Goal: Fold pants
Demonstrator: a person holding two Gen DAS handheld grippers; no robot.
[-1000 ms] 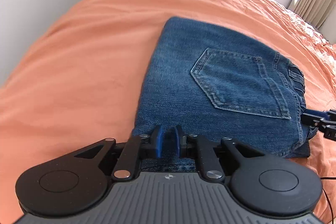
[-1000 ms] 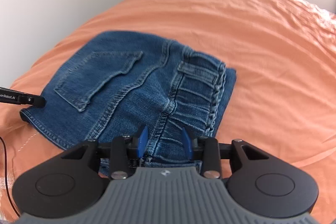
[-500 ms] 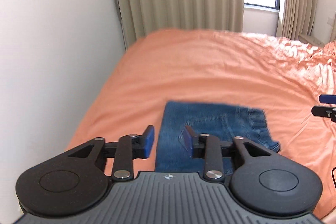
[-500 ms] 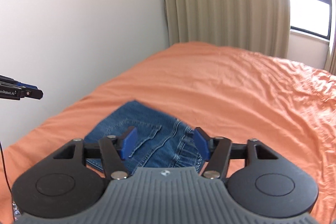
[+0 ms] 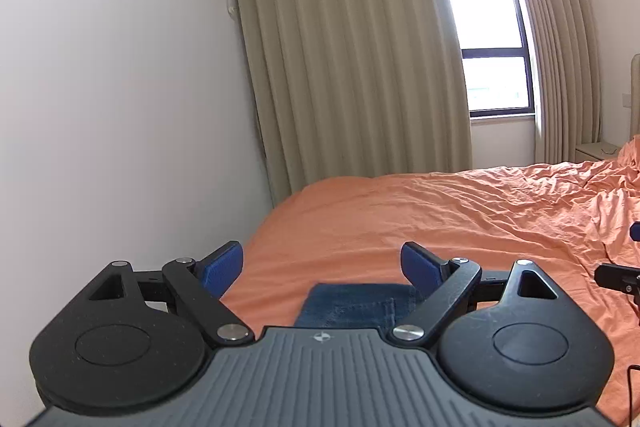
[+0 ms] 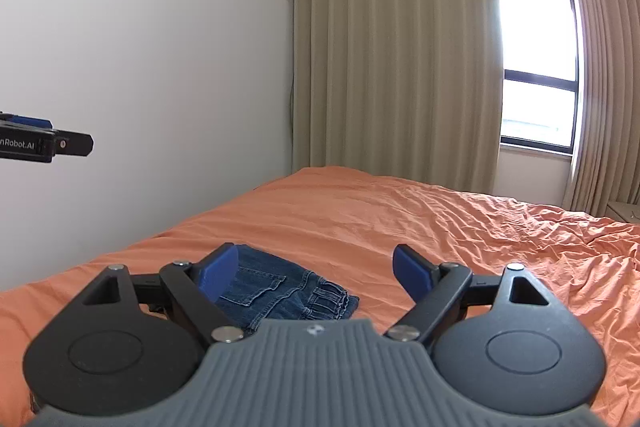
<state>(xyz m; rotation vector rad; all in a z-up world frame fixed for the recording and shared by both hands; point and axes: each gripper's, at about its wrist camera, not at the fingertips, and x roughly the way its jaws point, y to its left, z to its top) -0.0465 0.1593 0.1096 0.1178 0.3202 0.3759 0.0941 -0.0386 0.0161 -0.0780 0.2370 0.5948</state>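
Both grippers lifted off folded jeans (image 6: 280, 287), jaws just opened, "nRobot.AI" on left gripper (image 6: 60, 143)

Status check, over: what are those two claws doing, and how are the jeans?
Left gripper and right gripper: fingers just opened wide, nothing between them. Jeans folded, lying on the orange bed. Nothing in the way.

Left gripper (image 5: 322, 263) wide apart, jaws just been opening, nothing btwn them. Folded jeans (image 5: 352, 305) flat on orange bedspread (image 5: 460, 223) below. Beige curtains (image 5: 348, 59) & window (image 5: 486, 23) behind.
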